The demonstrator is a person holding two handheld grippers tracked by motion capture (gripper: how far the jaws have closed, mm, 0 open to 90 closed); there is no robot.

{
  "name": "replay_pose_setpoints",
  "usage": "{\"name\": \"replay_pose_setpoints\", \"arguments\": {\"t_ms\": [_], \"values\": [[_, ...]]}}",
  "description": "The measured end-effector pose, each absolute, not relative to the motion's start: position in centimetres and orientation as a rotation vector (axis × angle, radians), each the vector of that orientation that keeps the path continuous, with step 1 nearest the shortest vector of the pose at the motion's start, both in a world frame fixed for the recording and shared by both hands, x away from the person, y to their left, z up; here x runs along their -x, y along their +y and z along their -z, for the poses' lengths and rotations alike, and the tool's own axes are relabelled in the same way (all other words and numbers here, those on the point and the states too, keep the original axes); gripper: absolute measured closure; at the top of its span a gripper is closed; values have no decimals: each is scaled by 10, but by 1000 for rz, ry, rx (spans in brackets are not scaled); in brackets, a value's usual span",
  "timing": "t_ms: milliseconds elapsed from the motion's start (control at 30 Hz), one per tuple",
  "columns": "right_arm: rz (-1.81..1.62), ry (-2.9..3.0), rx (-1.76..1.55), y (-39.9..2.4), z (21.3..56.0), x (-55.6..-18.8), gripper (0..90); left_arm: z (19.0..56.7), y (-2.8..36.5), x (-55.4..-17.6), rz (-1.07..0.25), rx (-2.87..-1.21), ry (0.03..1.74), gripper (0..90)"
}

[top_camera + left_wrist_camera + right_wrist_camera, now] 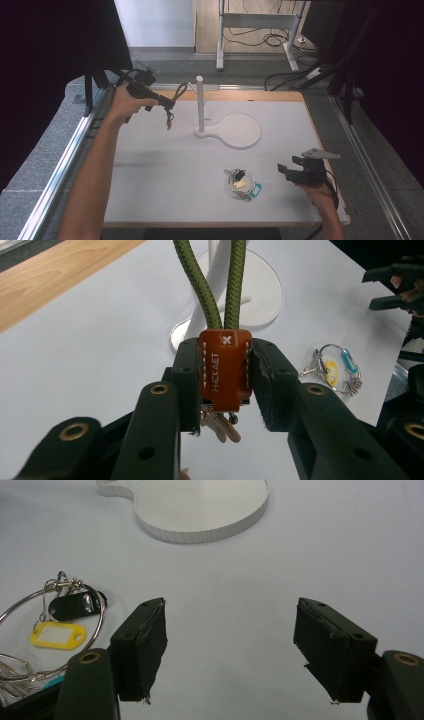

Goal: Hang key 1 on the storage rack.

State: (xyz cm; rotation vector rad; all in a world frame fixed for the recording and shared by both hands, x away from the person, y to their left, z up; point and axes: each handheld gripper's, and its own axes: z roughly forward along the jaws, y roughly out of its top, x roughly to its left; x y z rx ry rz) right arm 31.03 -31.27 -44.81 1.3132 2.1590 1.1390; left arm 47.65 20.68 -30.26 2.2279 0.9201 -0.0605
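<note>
While the left gripper (pixel 225 385) clamps the brown leather tab (pixel 224 367) of a green cord loop (pixel 220 285), held raised just left of the white post (pixel 200 102), the right gripper (pixel 245 650) rests released, 1 key ring (pixel 241 184) lying just to its left.

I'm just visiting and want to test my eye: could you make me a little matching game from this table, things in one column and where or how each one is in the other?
Things:
1. green cord loop
2. brown leather tab
3. ring of keys and tags
4. right gripper

States:
A. lying flat on the white table
B. open, holding nothing
C. pinched between the left gripper's jaws
D. rising out of the top of the leather tab

Pairs: 1-D, 2-C, 3-A, 4-B
</note>
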Motion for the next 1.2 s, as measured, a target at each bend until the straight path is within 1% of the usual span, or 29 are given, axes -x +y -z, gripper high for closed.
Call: {"name": "replay_pose_setpoints", "arguments": {"t_ms": [567, 1200], "values": [[-1116, 2145, -1348, -317, 449, -310, 300, 305, 202, -503, 103, -2195, 938, 669], [-1100, 2153, -1343, -316, 450, -310, 300, 319, 183, -509, 132, -2234, 927, 668]]}}
